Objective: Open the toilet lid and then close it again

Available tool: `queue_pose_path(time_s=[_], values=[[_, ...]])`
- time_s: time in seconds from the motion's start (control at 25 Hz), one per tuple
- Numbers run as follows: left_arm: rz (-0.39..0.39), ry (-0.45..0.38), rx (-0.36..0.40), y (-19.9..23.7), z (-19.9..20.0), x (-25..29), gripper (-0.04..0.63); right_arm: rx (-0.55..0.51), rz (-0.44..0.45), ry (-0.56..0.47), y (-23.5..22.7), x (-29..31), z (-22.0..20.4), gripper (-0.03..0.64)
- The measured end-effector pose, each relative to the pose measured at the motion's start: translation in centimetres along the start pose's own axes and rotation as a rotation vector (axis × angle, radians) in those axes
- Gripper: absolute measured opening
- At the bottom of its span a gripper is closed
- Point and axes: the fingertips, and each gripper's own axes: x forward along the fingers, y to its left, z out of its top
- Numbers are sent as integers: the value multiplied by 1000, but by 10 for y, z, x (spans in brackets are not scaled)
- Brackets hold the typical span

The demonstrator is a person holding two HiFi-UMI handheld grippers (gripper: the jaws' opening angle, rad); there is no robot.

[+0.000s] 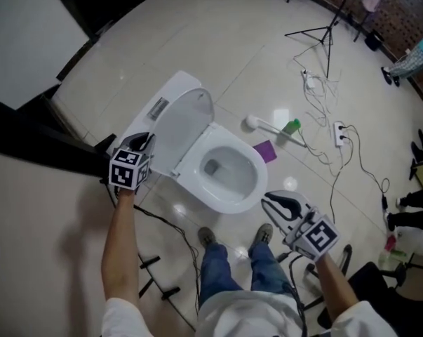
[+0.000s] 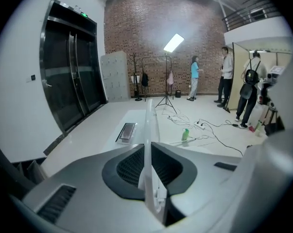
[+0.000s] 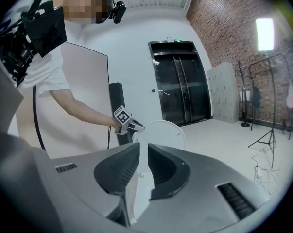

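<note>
Overhead, left gripper (image 1: 149, 140) fingers, tips obscured, pinch the toilet lid (image 1: 186, 125); right gripper (image 1: 269, 199) fingers pressed together.

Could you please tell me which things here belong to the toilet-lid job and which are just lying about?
Belong to the job: toilet lid, standing up; toilet; left gripper, shut on the lid's edge.

Just lying about: white long-handled brush; green bottle; purple flat item; power strip with cables; tripod stand.

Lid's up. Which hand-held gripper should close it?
Left. The left hand-held gripper is shut on the edge of the raised toilet lid; the right hand-held gripper hangs shut and empty beside the bowl, away from the lid.
</note>
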Motion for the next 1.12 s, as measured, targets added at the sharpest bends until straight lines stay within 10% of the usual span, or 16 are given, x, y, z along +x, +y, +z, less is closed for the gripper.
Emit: queue_pose_path(time_s=[0.36, 0.76, 1.12], values=[[-63, 10, 239, -184, -20, -12, 45, 21, -20, -18, -27, -34, -24, 57], [-187, 257, 510, -405, -177, 78, 89, 37, 36, 60, -56, -74, -113, 57], [-294, 400, 305, -449, -274, 158, 120, 90, 63, 153, -76, -99, -208, 57]])
